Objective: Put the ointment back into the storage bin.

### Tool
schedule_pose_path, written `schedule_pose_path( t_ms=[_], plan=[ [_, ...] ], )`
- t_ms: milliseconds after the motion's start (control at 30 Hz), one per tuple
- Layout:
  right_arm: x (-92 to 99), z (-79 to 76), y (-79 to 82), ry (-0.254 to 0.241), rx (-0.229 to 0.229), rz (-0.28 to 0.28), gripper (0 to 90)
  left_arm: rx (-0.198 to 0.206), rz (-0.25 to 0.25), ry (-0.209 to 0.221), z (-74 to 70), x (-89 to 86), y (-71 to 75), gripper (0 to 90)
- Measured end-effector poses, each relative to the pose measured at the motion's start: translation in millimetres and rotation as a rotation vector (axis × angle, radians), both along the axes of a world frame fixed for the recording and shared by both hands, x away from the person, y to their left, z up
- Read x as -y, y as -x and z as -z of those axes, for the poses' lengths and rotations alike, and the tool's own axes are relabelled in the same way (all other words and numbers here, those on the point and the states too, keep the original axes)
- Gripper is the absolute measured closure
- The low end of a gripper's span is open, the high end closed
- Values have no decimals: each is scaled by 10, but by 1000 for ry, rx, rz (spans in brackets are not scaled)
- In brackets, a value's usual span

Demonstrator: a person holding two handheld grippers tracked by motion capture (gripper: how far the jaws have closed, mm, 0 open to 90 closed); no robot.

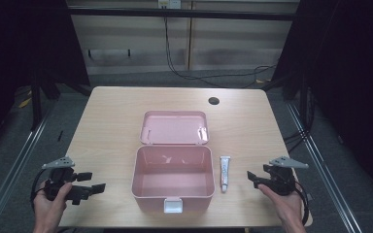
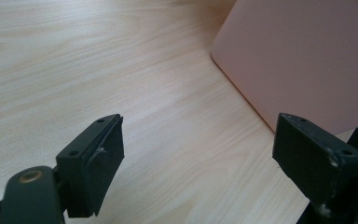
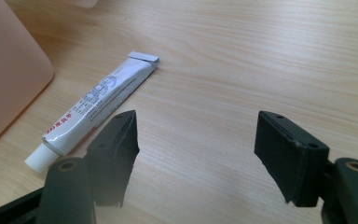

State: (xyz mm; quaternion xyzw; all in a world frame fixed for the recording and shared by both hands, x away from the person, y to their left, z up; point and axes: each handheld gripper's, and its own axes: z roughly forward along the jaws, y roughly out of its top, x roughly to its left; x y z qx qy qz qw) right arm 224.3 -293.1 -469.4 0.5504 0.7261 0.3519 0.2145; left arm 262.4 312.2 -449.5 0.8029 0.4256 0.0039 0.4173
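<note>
Two hand-held grippers rest low at the frame's bottom corners, either side of an open pink plastic box (image 1: pixel 172 179).

Left gripper (image 1: pixel 91 182) and right gripper (image 1: pixel 251 177): fingers spread wide, empty. White tube (image 1: pixel 225 173) lies on the wooden bench (image 1: pixel 111 121), just right of the box.
</note>
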Motion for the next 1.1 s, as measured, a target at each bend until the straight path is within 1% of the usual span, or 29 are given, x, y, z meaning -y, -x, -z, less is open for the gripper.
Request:
schedule_pose_path(
  t_ms=[33, 67, 100, 133, 167, 233, 267, 300, 333, 367, 433, 467, 533, 567, 600, 633, 733, 800, 833, 867, 900, 967, 1000, 1033, 1067, 1100],
  plan=[
    [1, -3, 3, -9, -8, -4, 299, -1, 0, 2, 0, 1, 2, 164],
    [1, -3, 3, -9, -8, -4, 299, 0, 3, -3, -3, -3, 4, 164],
    [-3, -9, 7, -9, -14, 1, 298, -1, -1, 1, -2, -2, 7, 164],
    [-10, -17, 9, -3, -17, 3, 288, 0, 5, -4, -4, -10, 5, 164],
    [-22, -26, 7, 5, -25, -7, 282, 0, 4, -4, -5, -10, 5, 164],
    [-35, -40, -11, 0, -58, -25, 273, 0, -2, -6, 1, 0, 5, 164],
    [-47, -50, -26, -19, -81, -37, 273, 0, -2, -8, 1, 1, 4, 164],
    [-54, -57, -30, -20, -78, -44, 273, -1, -1, -7, 1, 3, 3, 164],
    [-82, -92, -23, -4, -58, -50, 283, -1, 0, -8, 2, 3, 3, 164],
    [-82, -92, -23, -4, -58, -50, 283, -1, -1, -9, 2, 2, 2, 164],
    [-110, -142, -13, 3, -42, -59, 291, 0, -2, -8, 2, -1, 2, 164],
    [-122, -161, -13, -2, -49, -69, 326, 0, -3, -9, 2, -2, 2, 164],
    [-158, -198, -16, -7, -94, -91, 342, 0, -3, -11, 3, -3, 4, 165],
    [-168, -216, -19, -6, -103, -106, 383, -1, -3, -9, 3, -2, 6, 165],
    [-177, -240, -6, -32, -110, -93, 406, -1, -1, -8, 3, 1, 5, 165],
    [-177, -240, -6, -32, -110, -93, 406, -2, 1, -10, 4, 0, 3, 165],
    [-204, -251, 1, -43, -136, -79, 431, -1, -1, -7, 4, 0, 4, 165],
    [-215, -261, 1, -54, -139, -67, 459, 0, 0, -14, 2, -6, 5, 165],
    [-224, -274, -7, -47, -146, -61, 460, 1, -1, -14, 1, -7, 5, 165],
    [-226, -282, -12, -47, -143, -61, 467, -1, -3, -12, 2, -7, 6, 165],
    [-229, -295, -18, -61, -146, -61, 481, -2, -3, -12, 2, -6, 5, 166],
    [-238, -337, -38, -75, -168, -60, 498, -3, -8, -8, 3, -6, 5, 165],
    [-252, -364, -58, -76, -197, -78, 543, 0, -4, -12, 1, -13, 2, 165],
    [-252, -364, -58, -76, -197, -78, 543, 0, -4, -12, 1, -13, 2, 166],
    [-258, -378, -70, -88, -214, -82, 545, 1, -4, -11, 0, -16, 2, 166],
    [-268, -392, -82, -79, -222, -88, 549, 0, -6, -8, 0, -16, 3, 165]
  ],
)
